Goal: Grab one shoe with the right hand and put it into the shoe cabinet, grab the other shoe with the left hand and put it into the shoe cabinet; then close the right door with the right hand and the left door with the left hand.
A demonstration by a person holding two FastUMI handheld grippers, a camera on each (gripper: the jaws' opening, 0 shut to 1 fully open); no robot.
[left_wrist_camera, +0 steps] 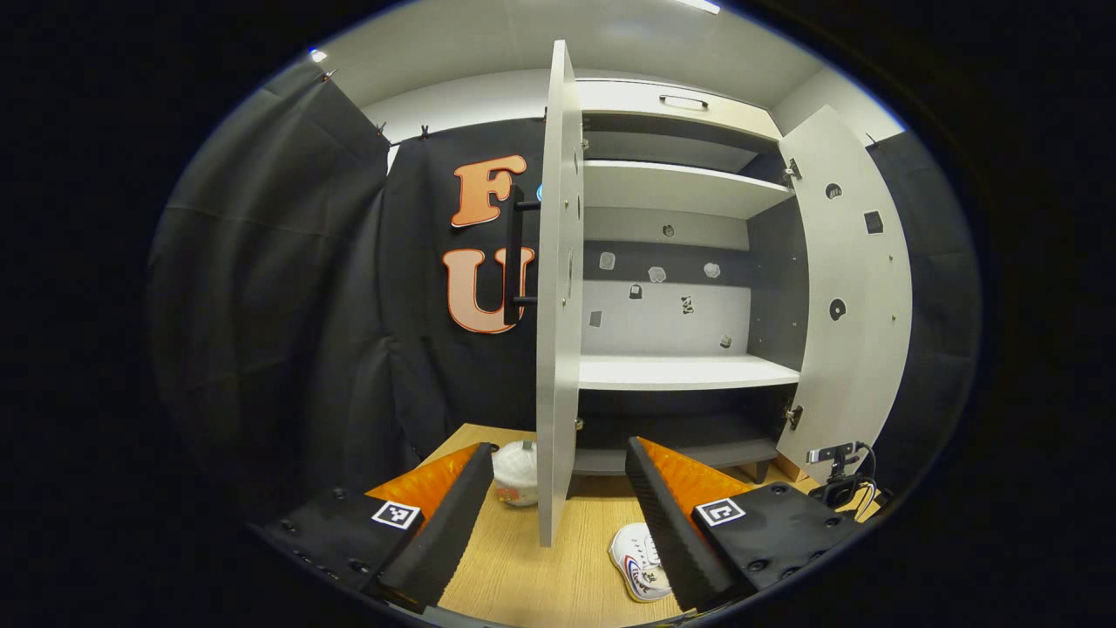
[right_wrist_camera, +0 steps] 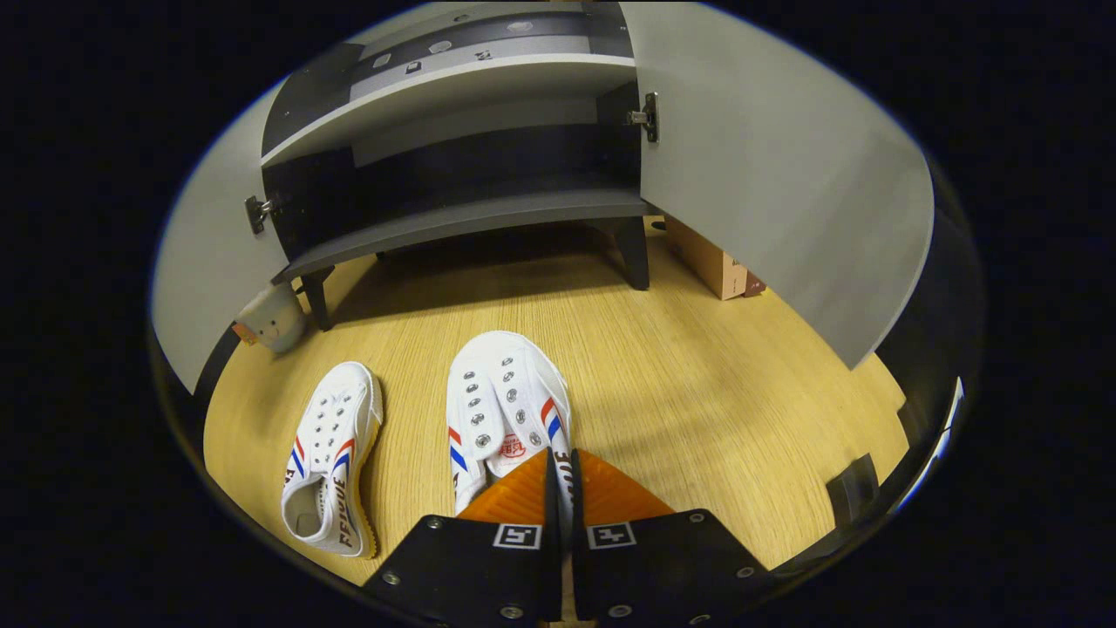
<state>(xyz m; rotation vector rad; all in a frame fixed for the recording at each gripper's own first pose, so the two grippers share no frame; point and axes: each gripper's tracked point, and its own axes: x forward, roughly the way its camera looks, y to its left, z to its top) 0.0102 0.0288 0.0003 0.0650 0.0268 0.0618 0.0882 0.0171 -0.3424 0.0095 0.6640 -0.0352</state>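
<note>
Our right gripper [right_wrist_camera: 561, 488] has its two orange fingers drawn nearly together, pinching the side wall of the nearer shoe [right_wrist_camera: 506, 410] at its heel end, so we count it as clamped on that shoe. It is one of two white shoes with red and blue stripes lying on the wooden floor [right_wrist_camera: 697, 384]; the second shoe [right_wrist_camera: 331, 458] lies just beside it on the left, apart from it, toe pointing toward the cabinet. Our left gripper [left_wrist_camera: 558, 506] has its fingers spread wide and grips nothing; the edge of the cabinet's left door [left_wrist_camera: 558, 288] stands in the gap between them, farther off. Beyond the grippers stands one shoe cabinet [left_wrist_camera: 680, 371] on short legs, with both of its doors swung open: we count two doors, the left one and the right door [left_wrist_camera: 850, 296]. The left gripper view gives us the cabinet's upper part, with three pale shelves and a black bar handle [left_wrist_camera: 514, 253] on the left door, plus a single shoe low by the right finger. The right gripper view gives us the dark bottom compartment [right_wrist_camera: 462, 187], a brown cardboard box [right_wrist_camera: 711, 262] behind the right door and a small pale object [right_wrist_camera: 272, 318] by the left leg.
</note>
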